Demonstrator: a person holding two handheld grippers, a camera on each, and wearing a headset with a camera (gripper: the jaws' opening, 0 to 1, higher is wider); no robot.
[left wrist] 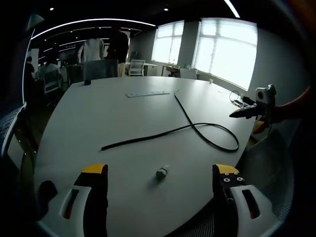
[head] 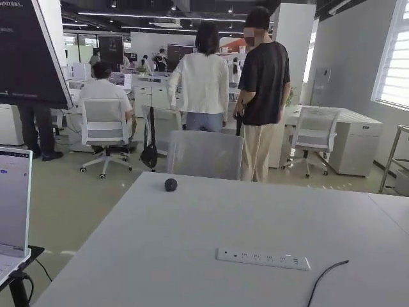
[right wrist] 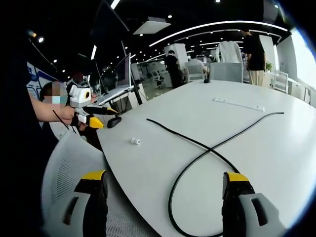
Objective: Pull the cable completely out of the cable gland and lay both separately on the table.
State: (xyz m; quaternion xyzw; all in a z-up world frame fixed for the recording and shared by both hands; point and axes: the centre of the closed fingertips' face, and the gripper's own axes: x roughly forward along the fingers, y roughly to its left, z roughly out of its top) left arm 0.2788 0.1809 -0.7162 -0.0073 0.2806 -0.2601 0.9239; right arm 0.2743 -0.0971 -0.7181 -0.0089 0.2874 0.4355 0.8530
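Observation:
A long black cable (left wrist: 148, 137) lies loose on the white table (left wrist: 98, 113), curling into a loop near the table's edge. The small pale cable gland (left wrist: 162, 173) lies by itself on the table, apart from the cable. My left gripper (left wrist: 159, 170) hovers open just off the table's edge, and the gland sits on the table in line with the gap between its jaws. In the right gripper view the cable (right wrist: 247, 128) crosses over itself, and the gland (right wrist: 135, 141) lies to its left. My right gripper (right wrist: 165, 177) is open and holds nothing. One cable end (head: 326, 272) shows in the head view.
A white power strip (head: 262, 259) and a small black ball (head: 170, 185) lie further along the table. A grey chair (head: 204, 155) stands at the far end, with two people behind it. A laptop (head: 13, 204) stands to the left. A mesh chair back (right wrist: 69, 168) is close below the right gripper.

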